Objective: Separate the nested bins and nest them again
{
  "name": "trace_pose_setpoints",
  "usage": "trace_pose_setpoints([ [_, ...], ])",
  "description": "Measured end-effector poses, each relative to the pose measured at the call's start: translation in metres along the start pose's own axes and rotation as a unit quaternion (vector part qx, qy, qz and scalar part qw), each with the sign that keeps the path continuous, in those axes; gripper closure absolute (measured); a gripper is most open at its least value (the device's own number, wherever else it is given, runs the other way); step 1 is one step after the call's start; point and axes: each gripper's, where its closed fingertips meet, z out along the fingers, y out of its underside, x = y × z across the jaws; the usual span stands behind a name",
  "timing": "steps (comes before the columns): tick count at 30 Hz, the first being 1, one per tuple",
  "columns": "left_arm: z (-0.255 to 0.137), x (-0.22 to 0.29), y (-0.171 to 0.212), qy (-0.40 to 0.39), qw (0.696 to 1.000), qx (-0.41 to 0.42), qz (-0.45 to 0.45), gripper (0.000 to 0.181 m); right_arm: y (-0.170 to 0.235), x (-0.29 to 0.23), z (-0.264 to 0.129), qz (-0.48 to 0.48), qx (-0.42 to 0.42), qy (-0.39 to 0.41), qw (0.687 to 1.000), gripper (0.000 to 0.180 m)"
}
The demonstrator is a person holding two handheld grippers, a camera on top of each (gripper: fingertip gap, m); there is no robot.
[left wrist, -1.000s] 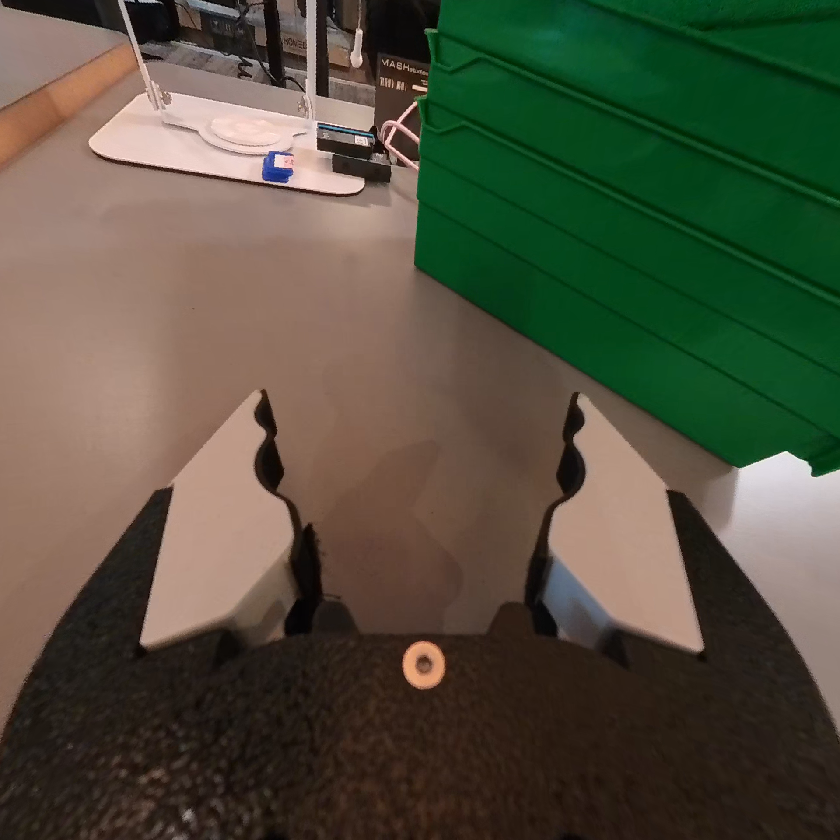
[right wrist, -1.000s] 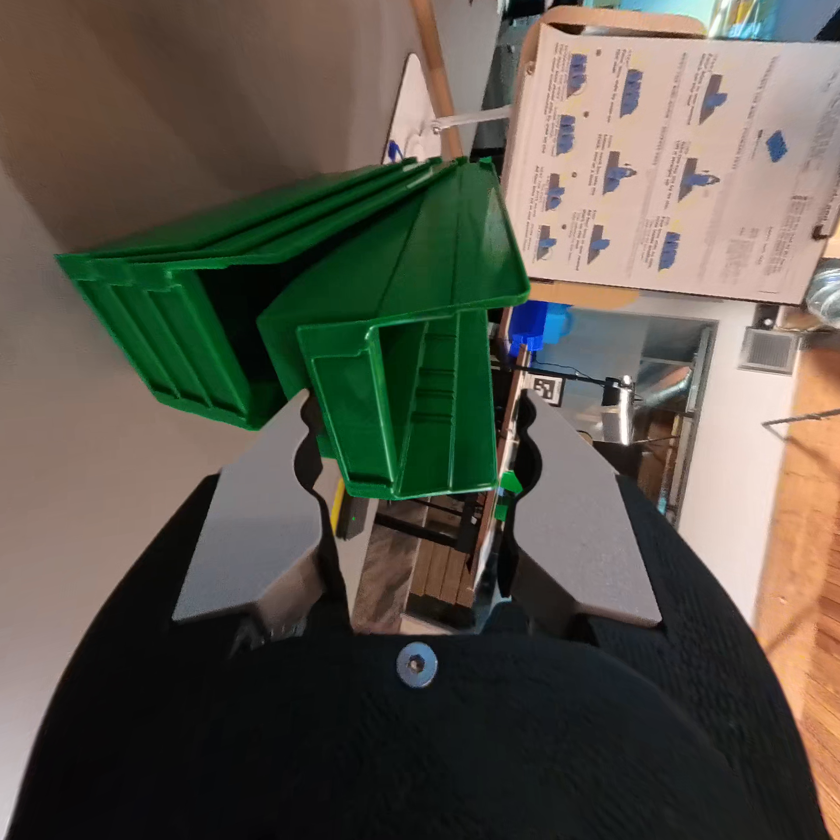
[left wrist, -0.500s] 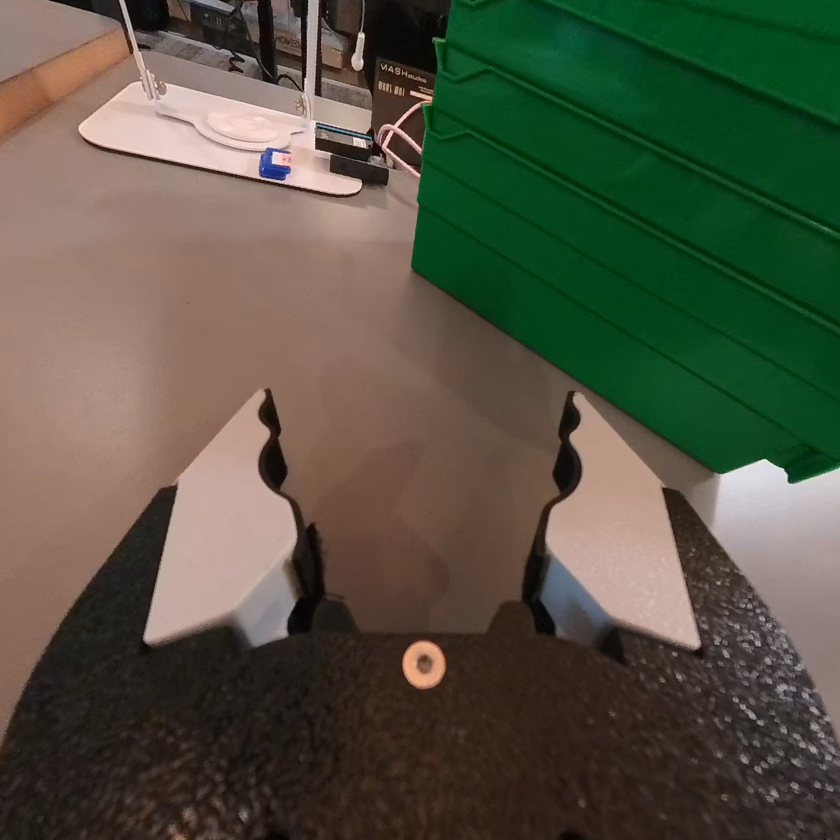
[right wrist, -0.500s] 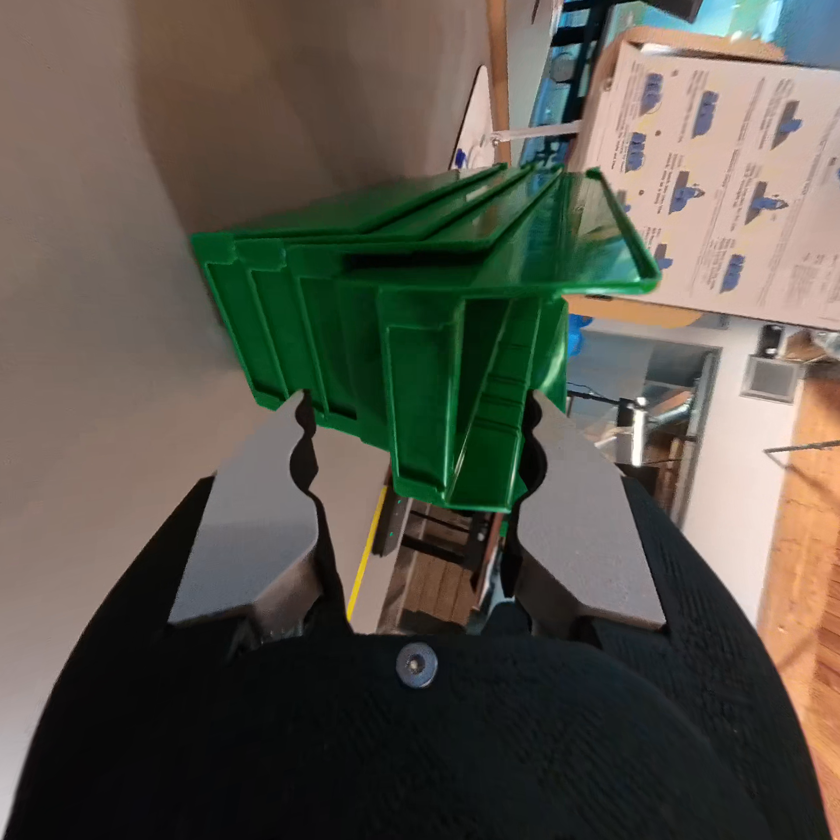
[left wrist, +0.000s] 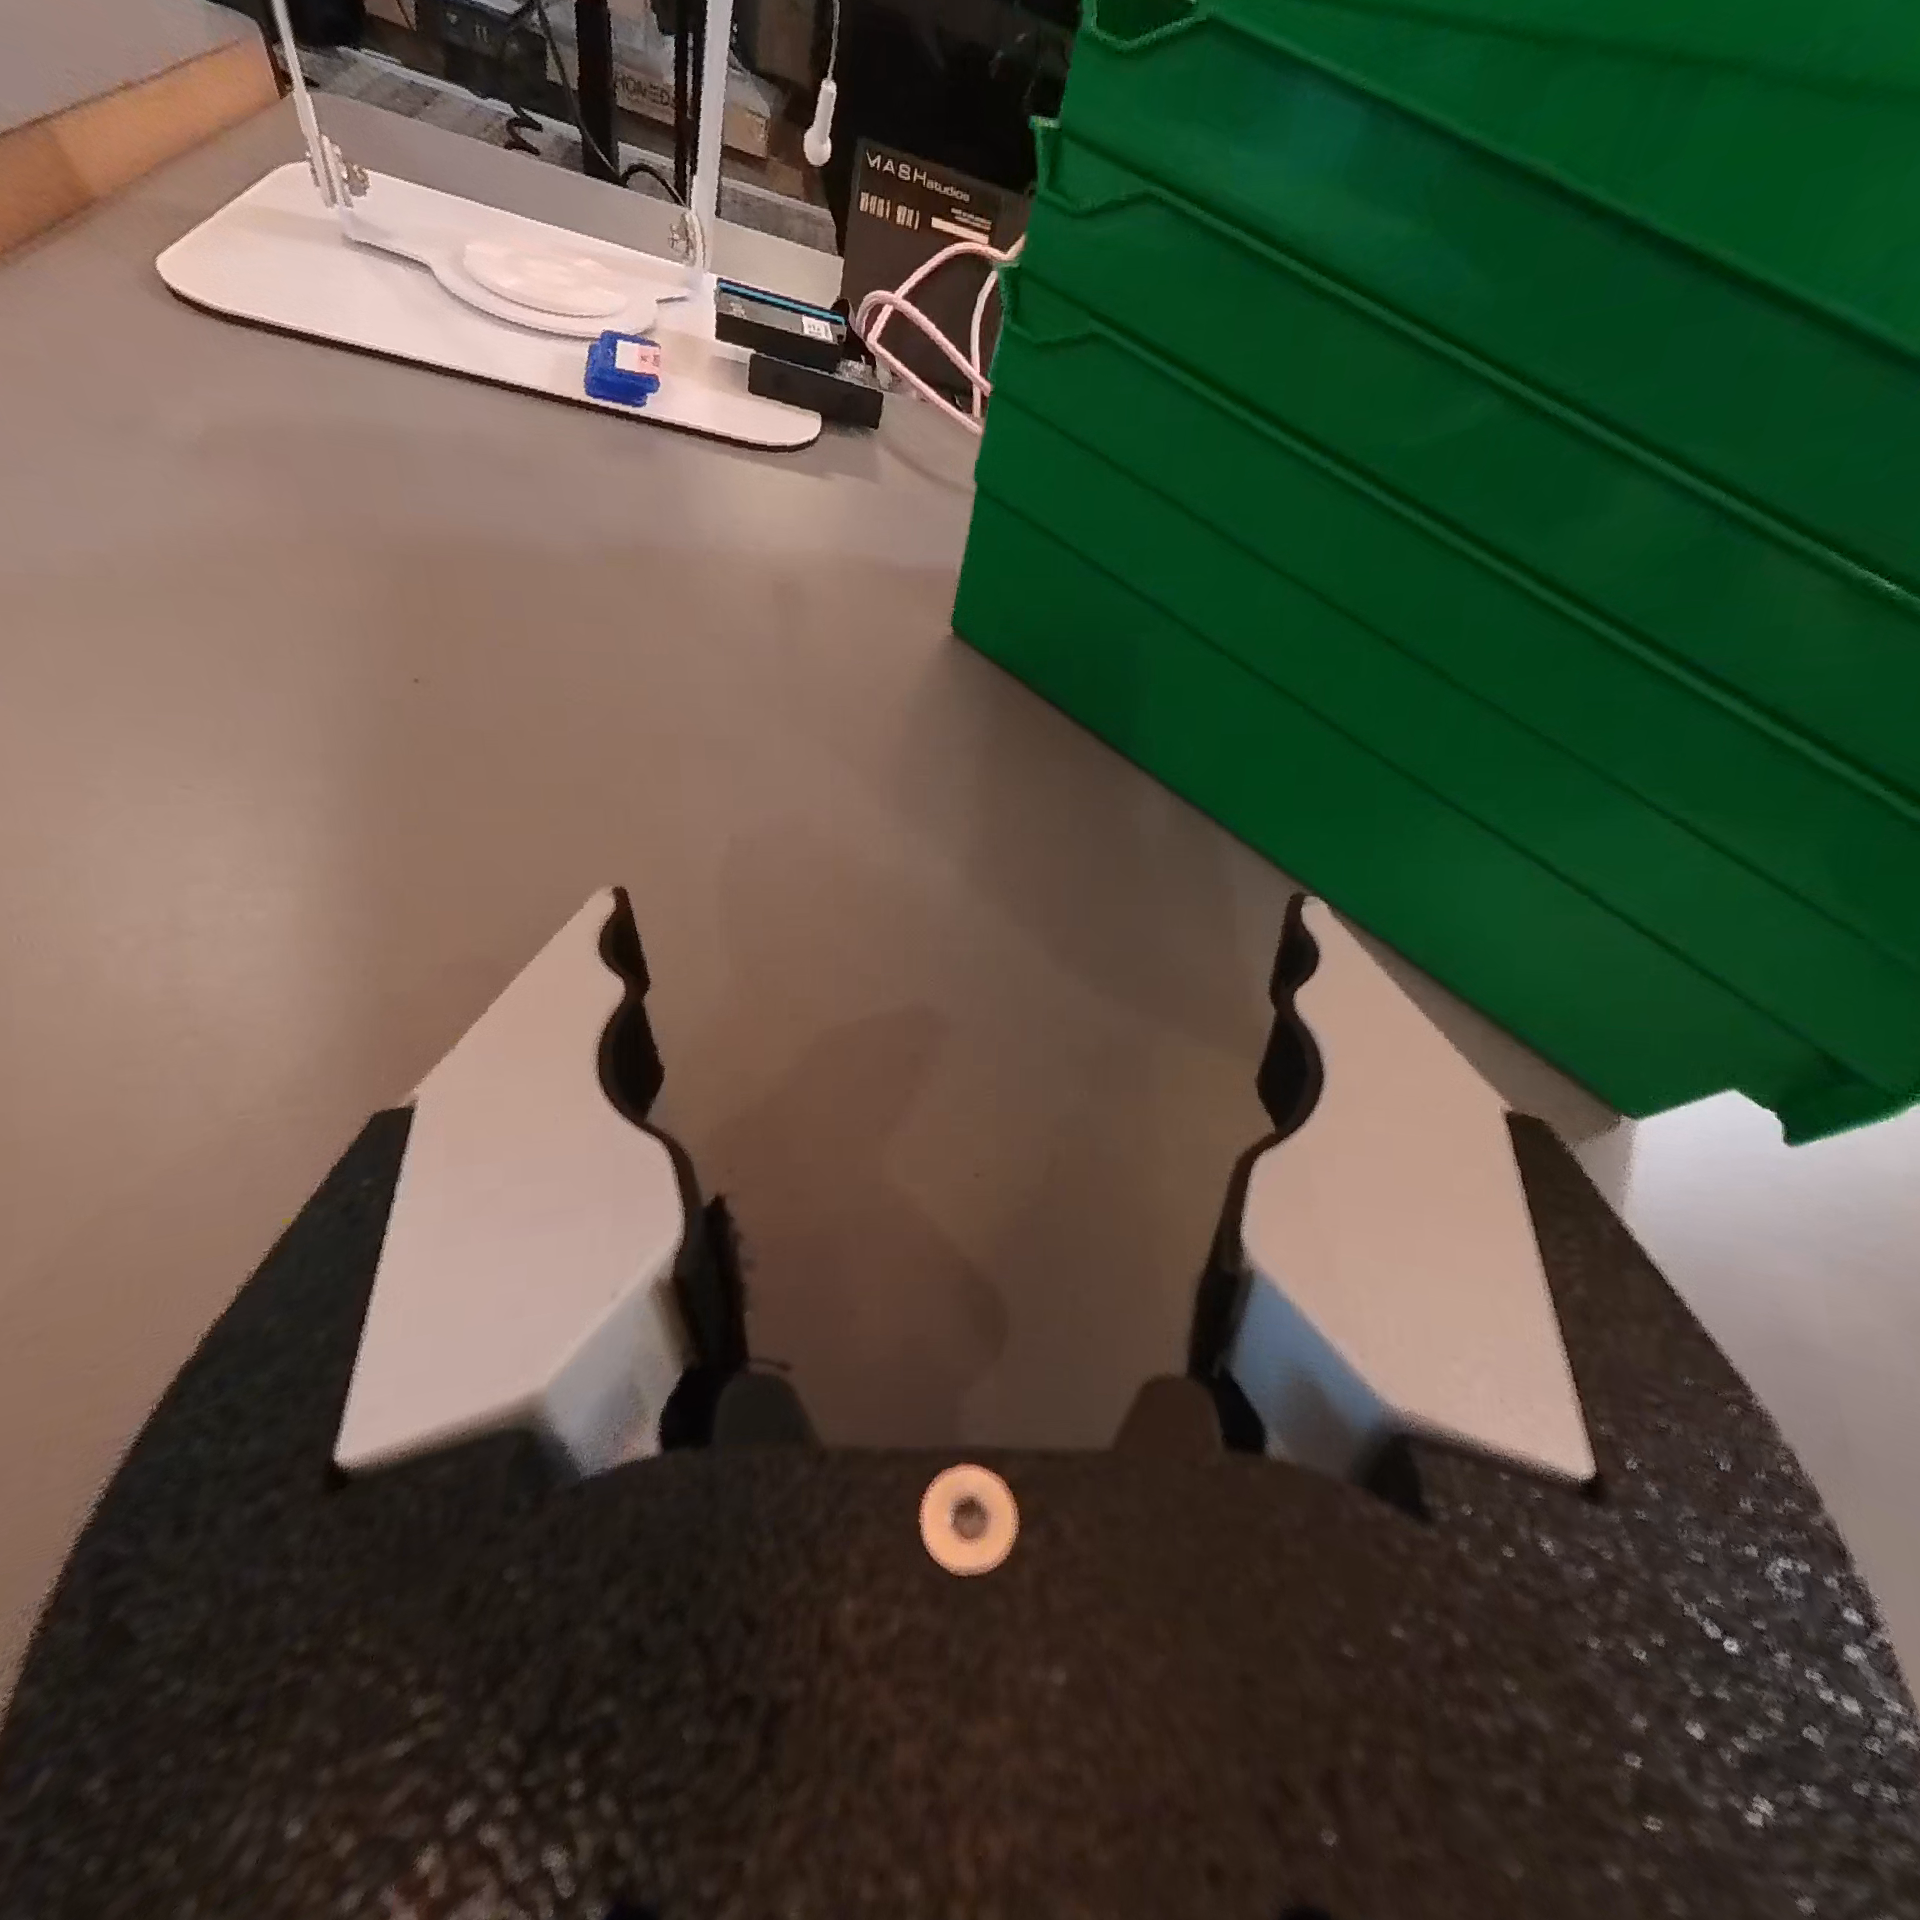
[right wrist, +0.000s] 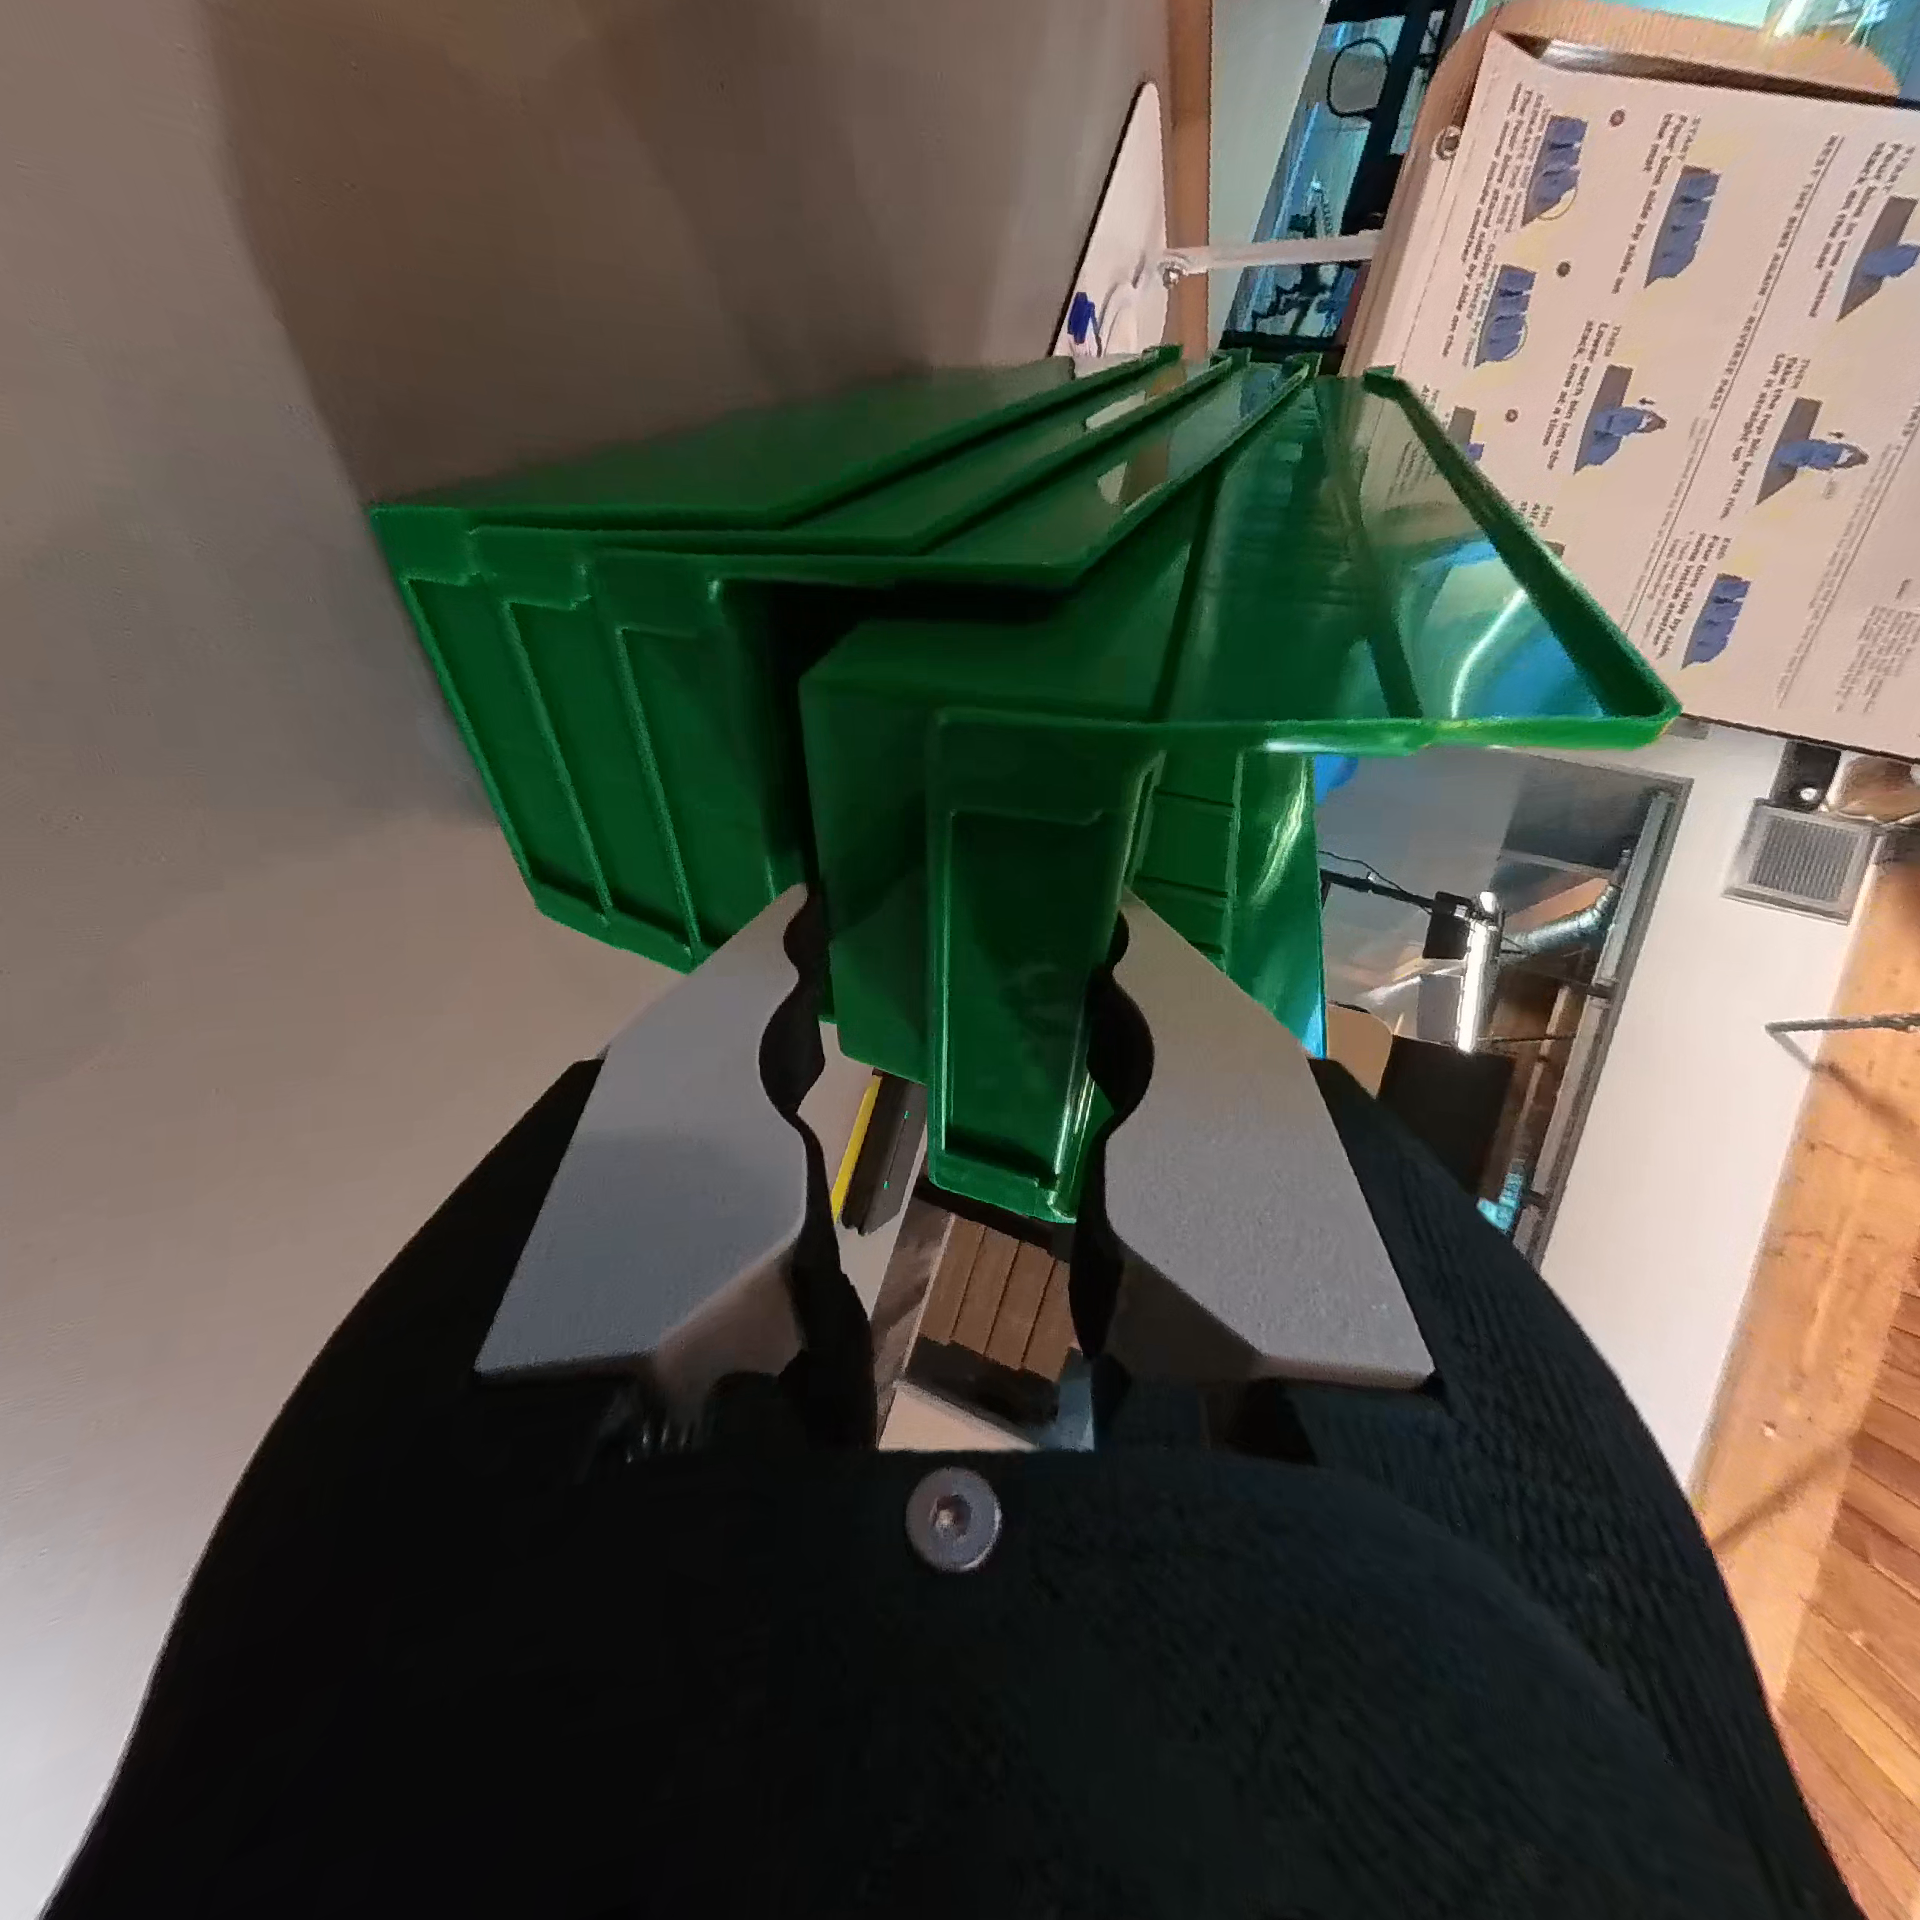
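A stack of nested green bins (left wrist: 1455,520) stands on the grey table (left wrist: 416,675), to the right in the left wrist view. My left gripper (left wrist: 956,904) is open and empty, low over the table just left of the stack. In the right wrist view, which is rolled sideways, the top green bin (right wrist: 1039,810) is tilted and partly out of the lower bins (right wrist: 623,727). My right gripper (right wrist: 961,925) is shut on the front wall of that top bin, with a pad against each side of it.
A white stand base (left wrist: 364,281) with a small blue box (left wrist: 621,369), black devices (left wrist: 779,312) and a pink cable (left wrist: 935,332) lie at the table's far side. A cardboard box bearing a printed sheet (right wrist: 1662,364) stands behind the bins.
My right gripper moved onto the top bin's front wall and its jaws closed on it. The left gripper stayed open and barely shifted.
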Motion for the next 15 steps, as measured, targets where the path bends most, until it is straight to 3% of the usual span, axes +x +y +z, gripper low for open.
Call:
trace_pose_setpoints([
  [6, 0.000, 0.000, 0.000, 0.004, 1.000, -0.001, -0.005, 0.064, 0.003, 0.003, -0.002, -0.003, -0.012, 0.048, 0.999, 0.131],
  [9, 0.000, 0.000, 0.000, 0.005, 1.000, -0.002, -0.006, 0.064, 0.007, 0.033, -0.018, 0.014, -0.015, 0.125, 0.992, 0.132],
  [15, 0.000, 0.000, 0.000, 0.006, 1.000, 0.000, -0.008, 0.064, 0.029, 0.061, -0.054, 0.045, -0.041, 0.166, 0.984, 0.132],
])
